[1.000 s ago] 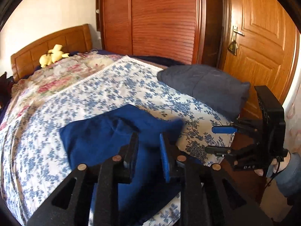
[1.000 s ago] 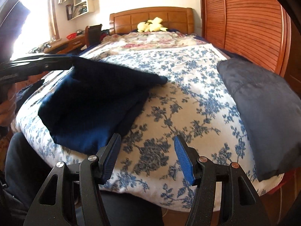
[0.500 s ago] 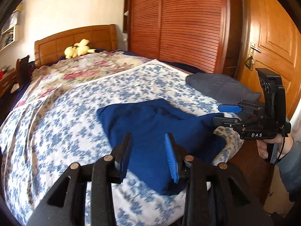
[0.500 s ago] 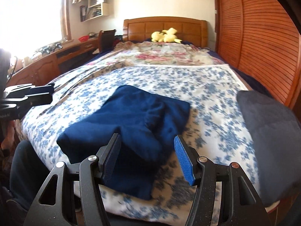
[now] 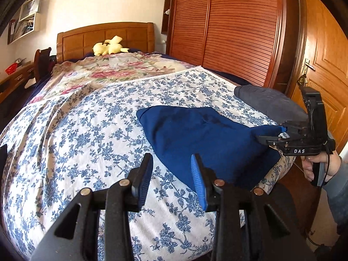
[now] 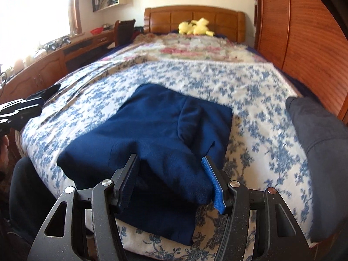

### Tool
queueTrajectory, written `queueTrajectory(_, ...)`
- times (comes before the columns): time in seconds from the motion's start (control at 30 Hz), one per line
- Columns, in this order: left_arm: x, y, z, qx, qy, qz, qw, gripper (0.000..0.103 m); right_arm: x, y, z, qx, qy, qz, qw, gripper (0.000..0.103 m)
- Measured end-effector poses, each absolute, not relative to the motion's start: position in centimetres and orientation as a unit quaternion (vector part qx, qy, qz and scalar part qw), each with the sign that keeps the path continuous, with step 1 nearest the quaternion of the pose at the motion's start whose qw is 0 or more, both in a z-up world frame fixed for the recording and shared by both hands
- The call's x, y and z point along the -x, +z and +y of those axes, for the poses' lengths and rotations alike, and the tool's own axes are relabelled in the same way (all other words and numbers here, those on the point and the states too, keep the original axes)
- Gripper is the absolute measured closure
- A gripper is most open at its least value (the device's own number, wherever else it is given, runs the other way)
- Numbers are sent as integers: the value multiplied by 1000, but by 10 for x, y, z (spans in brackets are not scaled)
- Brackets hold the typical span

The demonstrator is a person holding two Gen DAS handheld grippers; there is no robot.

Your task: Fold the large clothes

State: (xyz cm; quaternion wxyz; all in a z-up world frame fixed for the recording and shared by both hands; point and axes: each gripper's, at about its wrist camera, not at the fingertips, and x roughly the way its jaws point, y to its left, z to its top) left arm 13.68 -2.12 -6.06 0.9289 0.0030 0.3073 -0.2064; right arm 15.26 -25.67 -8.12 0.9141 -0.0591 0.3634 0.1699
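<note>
Near the foot edge of the bed (image 6: 256, 82), the folded blue garment (image 6: 156, 134) lies at 12 o'clock of the right tool (image 6: 171, 180), long axis approx. 7-to-1, nearer it than the left tool (image 5: 171, 178); both tools apart, empty.

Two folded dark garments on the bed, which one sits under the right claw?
The navy blue garment, lying mid-bed at the foot edge under the open right claw. The grey garment lies apart, at the wardrobe side.
</note>
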Motion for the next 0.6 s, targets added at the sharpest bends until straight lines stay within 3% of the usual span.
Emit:
queueTrajectory(0.2,-136,-67,-16,0,-203,312,928,68,-149,-88,-255,52,178,373,909,43)
queueTrajectory(0.27,-135,-68,-16,2,-201,313,928,68,-147,-88,-255,51,180,371,910,52)
queueTrajectory(0.33,-134,-71,-14,5,-199,315,928,68,-146,-88,-255,54,184,370,909,73)
queueTrajectory(0.43,-131,-74,-9,13,-199,316,928,68,-143,-85,-252,60,196,366,908,85)
queueTrajectory(0.6,-123,-75,-1,24,-196,312,929,67,-125,-69,-245,73,210,335,916,91)
